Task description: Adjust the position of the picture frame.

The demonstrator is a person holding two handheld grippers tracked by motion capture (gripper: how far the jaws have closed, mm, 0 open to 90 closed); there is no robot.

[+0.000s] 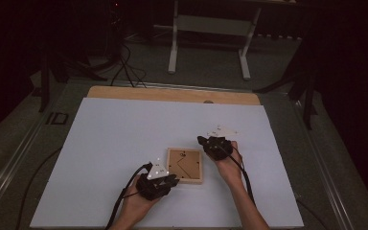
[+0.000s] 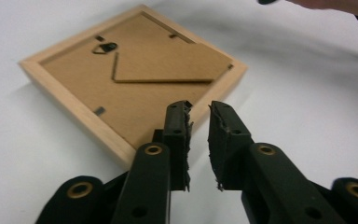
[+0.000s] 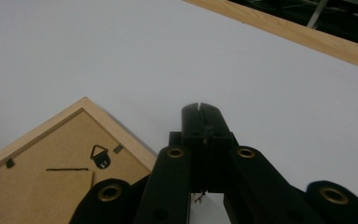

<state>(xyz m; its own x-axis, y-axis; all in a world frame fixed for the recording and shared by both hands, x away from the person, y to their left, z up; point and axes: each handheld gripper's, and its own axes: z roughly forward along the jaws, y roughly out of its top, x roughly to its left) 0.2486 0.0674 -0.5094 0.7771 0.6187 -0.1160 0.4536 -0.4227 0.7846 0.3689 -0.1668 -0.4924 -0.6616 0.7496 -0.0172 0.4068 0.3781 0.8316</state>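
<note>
**Frame face-down, both claws at its edges: slip risk**

Right now the wide white counter (image 1: 124, 143) carries one thing: a small square light-wood picture frame (image 1: 185, 165), lying flat, back side up, near the person's edge and roughly mid-counter, btwn the two hands.

Risks, as I judge them:
- Frame sits loose on a smooth sheet. A push from one side w/o the other side braced would prob. skid or spin it.
- Brown fibreboard backing (image 2: 135, 88) looks held by small metal tabs; a claw tip prying at the wrong spot could pop the board crooked or drop the glass, if any.
- Fold-out stand flap (image 2: 168, 65) is thin; catching it could bend or tear it.
- Left claw (image 1: 172, 180) sits at the frame's near left corner, jaws a narrow gap apart, nothing btwn them; closing on the rim at a corner gives a poor hold.
- Right claw (image 3: 200, 112) is pressed together, empty, just off the frame's far right corner; closed, it can only poke.

Orientation: frame is square, so no real long axis; edges run approx. parallel to the counter's edges. Small black hanger ring (image 3: 100, 156) lies toward the far edge in the high view, so the frame's top points away from the person. Stand flap's crease runs diagonally.
</note>
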